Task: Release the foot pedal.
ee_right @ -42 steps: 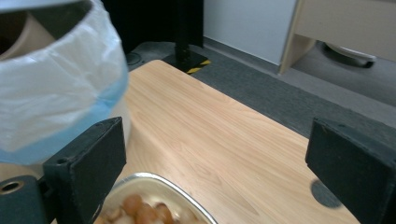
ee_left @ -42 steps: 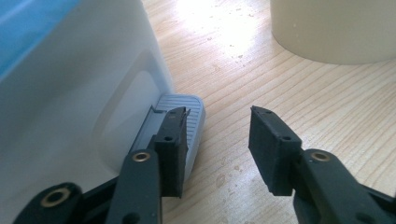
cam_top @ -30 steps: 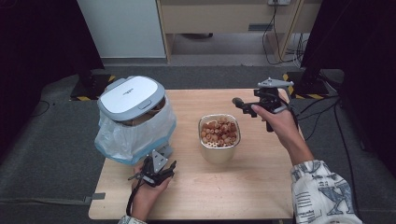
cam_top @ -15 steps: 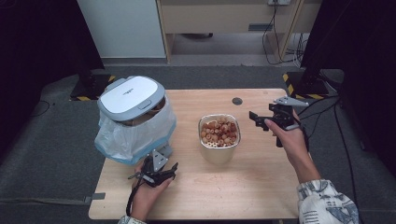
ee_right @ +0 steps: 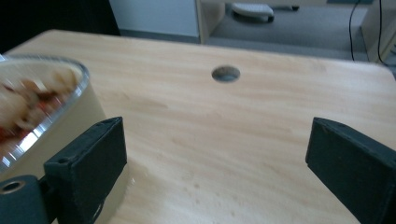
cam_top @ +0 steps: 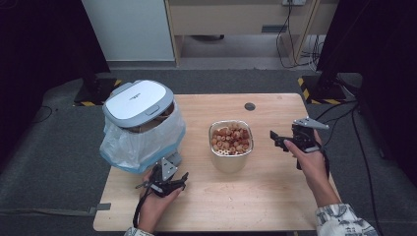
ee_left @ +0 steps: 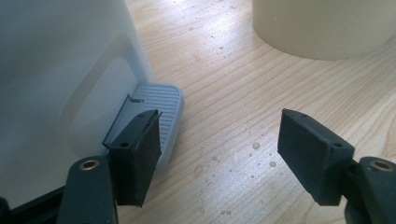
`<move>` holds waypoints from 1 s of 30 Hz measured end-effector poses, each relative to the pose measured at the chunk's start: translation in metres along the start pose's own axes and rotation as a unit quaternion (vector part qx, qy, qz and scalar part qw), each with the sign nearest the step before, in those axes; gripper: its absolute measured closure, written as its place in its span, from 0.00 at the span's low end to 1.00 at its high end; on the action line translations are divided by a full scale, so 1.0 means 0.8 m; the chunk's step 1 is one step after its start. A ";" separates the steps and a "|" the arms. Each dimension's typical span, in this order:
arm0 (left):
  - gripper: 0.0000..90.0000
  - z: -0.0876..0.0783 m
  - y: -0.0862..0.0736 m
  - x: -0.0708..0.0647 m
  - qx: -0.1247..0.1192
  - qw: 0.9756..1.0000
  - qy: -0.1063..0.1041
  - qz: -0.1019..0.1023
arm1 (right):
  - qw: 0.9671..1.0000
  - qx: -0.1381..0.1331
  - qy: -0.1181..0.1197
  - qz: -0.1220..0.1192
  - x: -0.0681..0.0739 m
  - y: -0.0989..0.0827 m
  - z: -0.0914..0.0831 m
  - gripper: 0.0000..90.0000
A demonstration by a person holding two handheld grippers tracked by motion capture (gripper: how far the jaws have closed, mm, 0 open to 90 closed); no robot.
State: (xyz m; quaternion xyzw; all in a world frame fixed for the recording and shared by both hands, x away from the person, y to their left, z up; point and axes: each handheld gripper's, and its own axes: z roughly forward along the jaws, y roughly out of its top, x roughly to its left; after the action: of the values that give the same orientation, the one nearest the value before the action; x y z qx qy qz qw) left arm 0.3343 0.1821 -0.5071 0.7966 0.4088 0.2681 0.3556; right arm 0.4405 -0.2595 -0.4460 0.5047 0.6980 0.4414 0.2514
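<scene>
Wooden table (cam_top: 275,187): bin pedal (ee_left: 156,109) just beside open left claw (ee_left: 224,158).

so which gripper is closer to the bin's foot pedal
Left. The left gripper sits open right at the grey pedal at the bin's base, one jaw over it. The right gripper is across the table, on the far side of the food container.
</scene>
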 end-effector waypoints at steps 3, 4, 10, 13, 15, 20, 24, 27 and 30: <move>0.32 0.000 0.000 0.000 0.000 1.000 -0.001 0.000 | 1.000 0.017 -0.010 0.004 -0.003 -0.018 0.004 0.07; 0.32 0.000 0.000 0.000 0.000 1.000 -0.001 0.000 | 1.000 0.017 -0.010 0.004 -0.003 -0.018 0.004 0.07; 0.32 0.001 -0.001 0.000 0.003 1.000 -0.001 0.001 | 0.998 0.055 -0.022 0.012 -0.007 -0.051 0.014 0.06; 0.32 0.002 -0.001 0.000 0.005 1.000 -0.001 0.001 | 0.996 0.077 -0.029 0.016 -0.007 -0.064 0.020 0.06; 0.32 0.002 -0.001 0.000 0.006 1.000 0.000 0.002 | 0.996 0.087 -0.033 0.016 -0.007 -0.070 0.024 0.06; 0.32 0.002 -0.001 0.000 0.005 1.000 -0.001 0.002 | 0.994 0.106 -0.036 0.014 -0.007 -0.086 0.034 0.06; 0.31 0.002 0.000 0.000 0.006 1.000 -0.001 0.003 | 0.991 0.127 -0.040 0.016 -0.003 -0.098 0.043 0.05; 0.31 0.002 0.000 0.000 0.006 1.000 -0.001 0.004 | 0.989 0.134 -0.062 -0.015 0.008 -0.108 0.049 0.03; 0.31 0.002 0.000 0.000 0.007 1.000 -0.002 0.004 | 0.989 0.134 -0.064 -0.013 0.010 -0.109 0.049 0.03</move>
State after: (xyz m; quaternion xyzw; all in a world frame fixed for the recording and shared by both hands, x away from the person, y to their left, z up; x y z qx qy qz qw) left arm 0.3352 0.1816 -0.5080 0.8012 0.4065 0.2654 0.3499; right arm 0.4267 -0.2468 -0.5397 0.5516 0.7399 0.3076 0.2315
